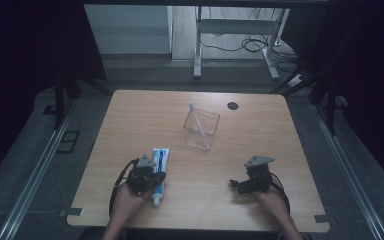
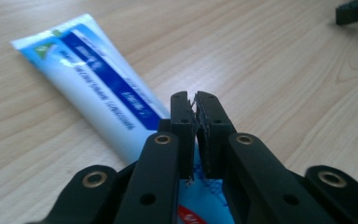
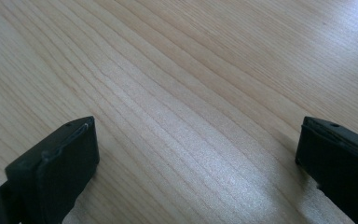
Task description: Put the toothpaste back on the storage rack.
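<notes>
A blue and white toothpaste tube (image 1: pixel 160 161) lies flat on the wooden table (image 1: pixel 130 125) at the front left, its white cap toward the person. My left gripper (image 1: pixel 157 177) sits over the tube's cap half. In the left gripper view its jaws stand pressed together, left gripper (image 2: pixel 195 99), with the tube (image 2: pixel 98 79) running underneath them and nothing seen between the pads. My right gripper (image 1: pixel 235 184) rests at the front right, pointing left. Its jaws are wide apart over bare wood, right gripper (image 3: pixel 198 135).
A clear plastic box (image 1: pixel 201 129) stands at the table's middle with a pink toothbrush (image 1: pixel 199 125) leaning in it. A black round cap (image 1: pixel 233 105) sits in the tabletop behind it. Metal rails run along both sides of the table, desk legs and cables beyond.
</notes>
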